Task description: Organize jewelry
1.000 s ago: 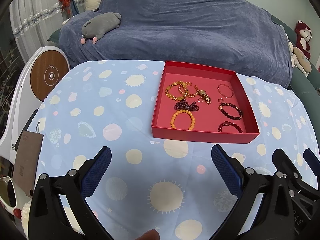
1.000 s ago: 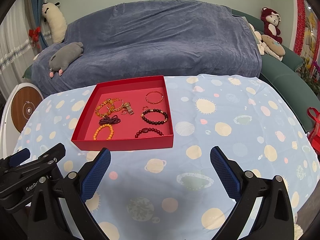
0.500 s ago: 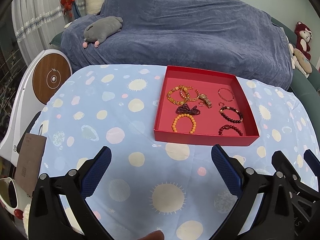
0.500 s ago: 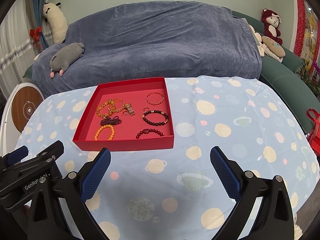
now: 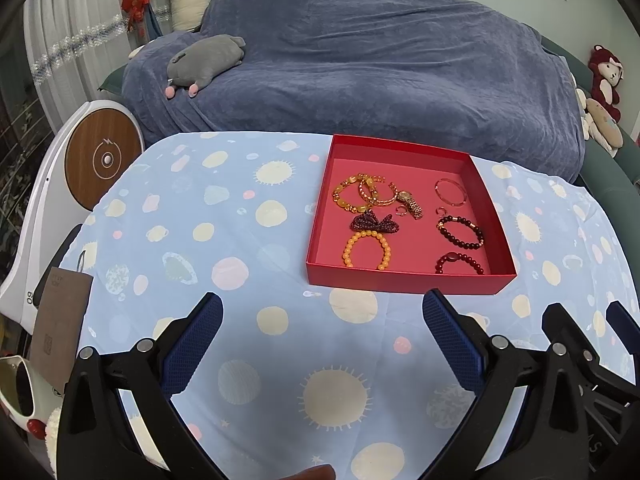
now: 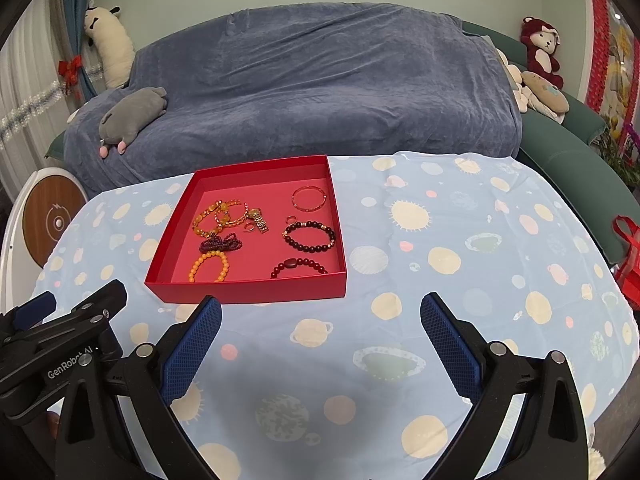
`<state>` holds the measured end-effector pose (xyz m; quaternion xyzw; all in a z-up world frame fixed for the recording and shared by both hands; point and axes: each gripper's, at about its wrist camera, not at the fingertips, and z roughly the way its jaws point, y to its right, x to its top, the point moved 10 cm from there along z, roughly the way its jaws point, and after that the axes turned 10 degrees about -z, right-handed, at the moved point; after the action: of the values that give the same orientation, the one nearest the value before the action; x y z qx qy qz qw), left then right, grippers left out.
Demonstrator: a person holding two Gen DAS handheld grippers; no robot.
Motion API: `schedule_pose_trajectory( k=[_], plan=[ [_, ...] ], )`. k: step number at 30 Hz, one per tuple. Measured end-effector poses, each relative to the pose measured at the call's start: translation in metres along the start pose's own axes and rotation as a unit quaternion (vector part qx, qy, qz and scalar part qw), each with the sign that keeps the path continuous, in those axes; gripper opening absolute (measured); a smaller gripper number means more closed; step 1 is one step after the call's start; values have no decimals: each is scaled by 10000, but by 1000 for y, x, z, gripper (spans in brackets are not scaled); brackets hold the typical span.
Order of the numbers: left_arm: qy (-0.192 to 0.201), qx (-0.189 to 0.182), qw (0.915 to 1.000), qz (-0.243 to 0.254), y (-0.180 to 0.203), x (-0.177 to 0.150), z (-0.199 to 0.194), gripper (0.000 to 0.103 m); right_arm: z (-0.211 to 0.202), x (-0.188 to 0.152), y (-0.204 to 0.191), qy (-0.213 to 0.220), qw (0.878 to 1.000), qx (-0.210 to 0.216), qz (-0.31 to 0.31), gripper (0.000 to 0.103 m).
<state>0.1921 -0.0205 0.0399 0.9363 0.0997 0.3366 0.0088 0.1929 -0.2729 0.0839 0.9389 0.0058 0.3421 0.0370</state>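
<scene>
On the desk [image 5: 248, 240], my left claw [image 5: 322, 332] and right claw [image 6: 320, 332] hang wide, empty. Bracelets in the red tray [image 5: 400, 282] look light, limp; I judge pinching a bead best.

Bare tablecloth [image 6: 460, 240] right of tray [image 6: 256, 294]

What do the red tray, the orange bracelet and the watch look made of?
Red tray: likely cardboard; thin straight walls, crisp folded corners, matte finish.
Orange bracelet: round, smooth, slightly glossy beads; could be plastic, resin or stone, can't tell which.
Watch: gold-coloured metal by its look, a shiny linked band; too small to confirm.
</scene>
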Motion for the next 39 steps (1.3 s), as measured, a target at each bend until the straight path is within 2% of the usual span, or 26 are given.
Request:
schedule_pose_trajectory(
  k=[39],
  plan=[
    [146,120,9998,-7,-1,5,0,95,0,0,-1,-2,10000,-8,-8,96]
  ],
)
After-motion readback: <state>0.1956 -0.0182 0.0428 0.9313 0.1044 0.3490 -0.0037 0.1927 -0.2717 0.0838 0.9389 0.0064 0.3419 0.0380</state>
